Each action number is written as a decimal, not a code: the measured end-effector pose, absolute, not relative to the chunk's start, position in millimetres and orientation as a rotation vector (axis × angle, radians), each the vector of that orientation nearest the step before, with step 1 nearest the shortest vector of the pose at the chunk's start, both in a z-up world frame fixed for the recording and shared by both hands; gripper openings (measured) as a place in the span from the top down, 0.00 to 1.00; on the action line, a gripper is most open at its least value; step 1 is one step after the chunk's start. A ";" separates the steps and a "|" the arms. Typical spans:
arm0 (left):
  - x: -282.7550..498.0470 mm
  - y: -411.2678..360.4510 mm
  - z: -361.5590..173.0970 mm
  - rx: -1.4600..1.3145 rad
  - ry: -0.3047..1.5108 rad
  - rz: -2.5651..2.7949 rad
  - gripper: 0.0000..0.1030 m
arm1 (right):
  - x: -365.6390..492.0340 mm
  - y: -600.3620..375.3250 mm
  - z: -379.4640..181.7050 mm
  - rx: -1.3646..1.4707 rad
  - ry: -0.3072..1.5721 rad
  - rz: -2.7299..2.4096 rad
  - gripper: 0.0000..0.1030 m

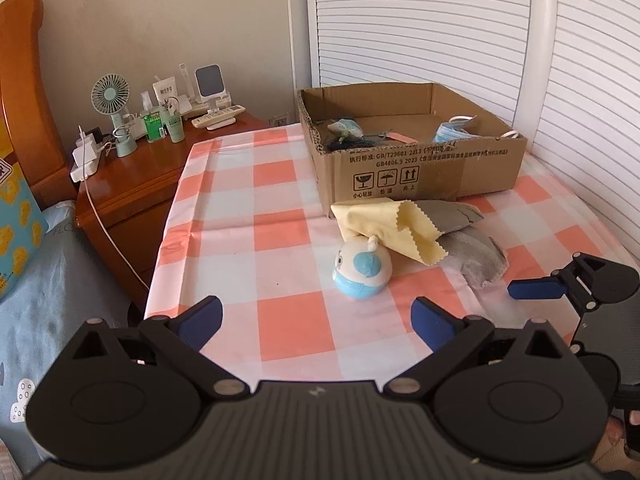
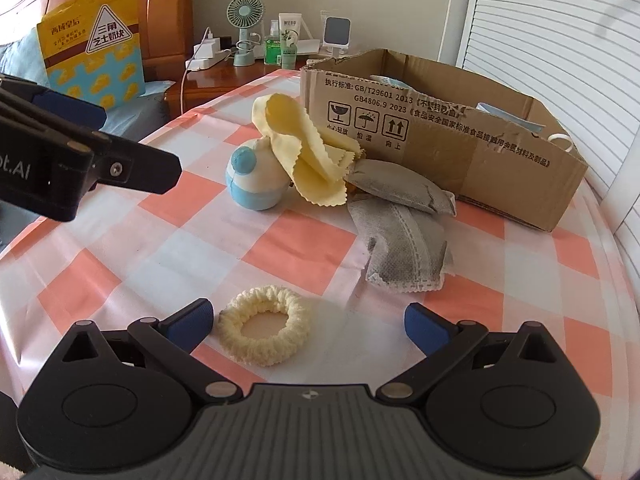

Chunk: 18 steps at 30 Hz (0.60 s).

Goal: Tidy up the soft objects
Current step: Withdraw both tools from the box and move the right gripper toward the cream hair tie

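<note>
Right wrist, fluffy cream scrunchie, ring-shaped, flat on tablecloth

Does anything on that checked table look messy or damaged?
The yellow cloth lies crumpled over the round plush toy and a grey pouch. The cardboard box has ragged, torn edges.

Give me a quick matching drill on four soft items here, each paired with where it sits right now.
Things:
1 cream scrunchie
2 blue face mask
3 yellow cloth
4 grey pouches

Places:
A inside the cardboard box
B draped over the plush toy
C between the open right gripper fingers
D on the tablecloth beside the box front

Pairs: 1-C, 2-A, 3-B, 4-D
</note>
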<state>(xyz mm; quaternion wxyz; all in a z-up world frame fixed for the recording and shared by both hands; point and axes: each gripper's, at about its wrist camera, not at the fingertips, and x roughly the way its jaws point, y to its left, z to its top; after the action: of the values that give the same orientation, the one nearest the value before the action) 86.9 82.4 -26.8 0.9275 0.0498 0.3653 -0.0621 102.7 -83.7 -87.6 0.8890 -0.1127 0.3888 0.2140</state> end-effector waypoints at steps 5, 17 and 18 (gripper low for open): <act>92.3 75.2 -32.7 0.117 0.761 -0.145 0.03 | 108.9 -104.9 -88.8 -0.184 0.824 0.366 0.00; 118.4 54.7 -57.0 0.156 0.818 -0.191 0.03 | 111.0 -146.1 -90.4 -0.158 0.826 0.298 0.00; 120.8 53.0 -61.0 0.162 0.829 -0.196 0.03 | 111.1 -146.0 -90.4 -0.158 0.826 0.299 0.00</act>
<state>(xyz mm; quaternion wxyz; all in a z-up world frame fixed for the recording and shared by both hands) 120.8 53.0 -61.0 0.9075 0.0787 0.4016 -0.0948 111.1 -146.0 -90.4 0.9021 -0.0766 0.3993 0.1445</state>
